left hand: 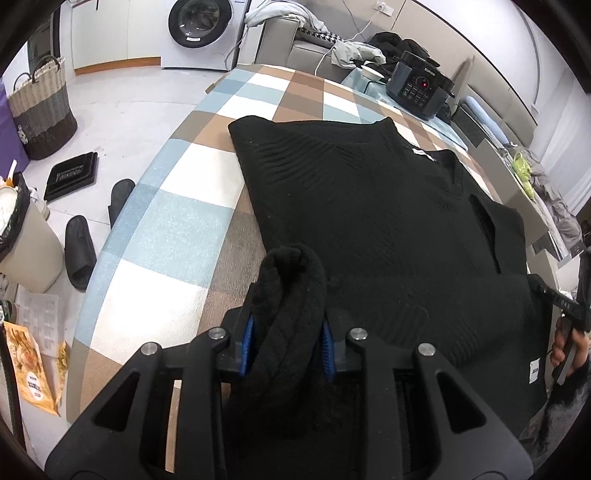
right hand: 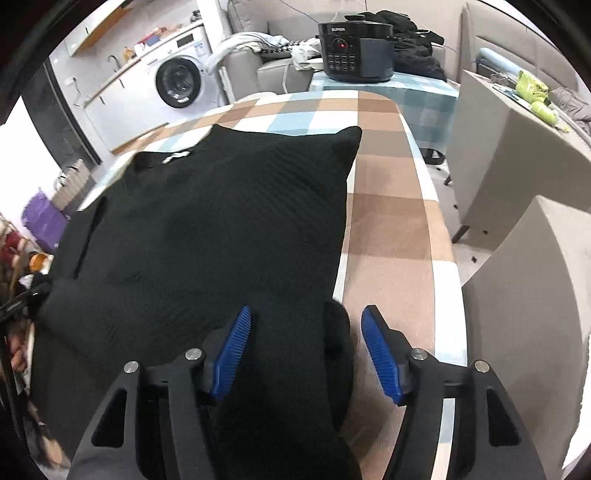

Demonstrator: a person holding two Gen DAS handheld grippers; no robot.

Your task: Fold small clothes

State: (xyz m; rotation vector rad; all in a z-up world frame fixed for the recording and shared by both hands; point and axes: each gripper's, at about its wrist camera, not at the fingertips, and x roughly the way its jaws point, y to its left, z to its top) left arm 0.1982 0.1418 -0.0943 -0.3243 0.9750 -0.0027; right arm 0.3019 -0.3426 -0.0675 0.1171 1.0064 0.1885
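We've got the black sweater [left hand: 369,221] spread across the checked table [left hand: 177,221], hem at the near edge. Our left gripper [left hand: 288,347] pinches a rolled fold of hem; our right gripper [right hand: 306,350] stands open, pads clear of the knit between them.

Lived-in home, washing machine [left hand: 201,26], grey sofa [left hand: 291,48], woven laundry basket [left hand: 40,110], slippers [left hand: 79,254] on the floor

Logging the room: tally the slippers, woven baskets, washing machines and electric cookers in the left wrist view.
Slippers: 2
Woven basket: 1
Washing machine: 1
Electric cooker: 1
Total: 5
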